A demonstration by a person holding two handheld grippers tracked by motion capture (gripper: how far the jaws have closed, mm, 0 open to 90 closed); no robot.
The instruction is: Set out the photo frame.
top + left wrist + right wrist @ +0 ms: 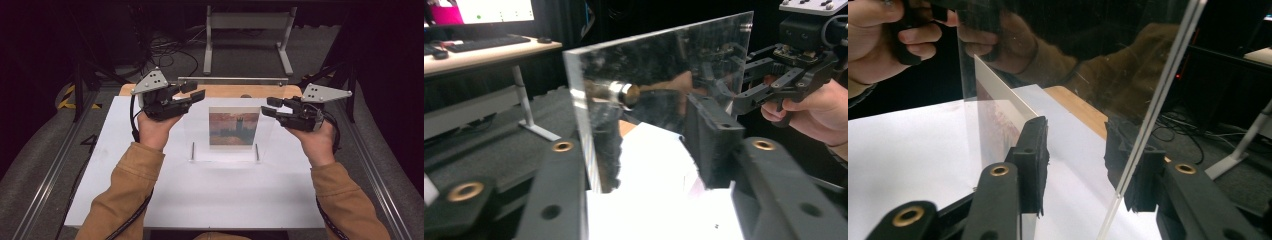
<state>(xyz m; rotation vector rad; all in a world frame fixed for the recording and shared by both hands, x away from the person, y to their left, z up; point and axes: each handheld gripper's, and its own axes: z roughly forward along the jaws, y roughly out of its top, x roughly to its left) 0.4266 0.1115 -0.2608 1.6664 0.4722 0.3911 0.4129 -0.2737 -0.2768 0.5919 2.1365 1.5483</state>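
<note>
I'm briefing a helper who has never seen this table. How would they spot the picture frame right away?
Start at the white sheet covering the table. Near its far edge, between the left gripper and the right gripper, stands a clear frame, upright. It is see-through, with an orange-red sunset print of a dark tower at its centre and metal pins at its corners.

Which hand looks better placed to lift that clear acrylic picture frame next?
Probably the right. The right claw squarely straddles the clear acrylic picture frame at its edge, pads close to both panes. The left claw straddles it at a slant, one pad visibly apart from the pane.
</note>
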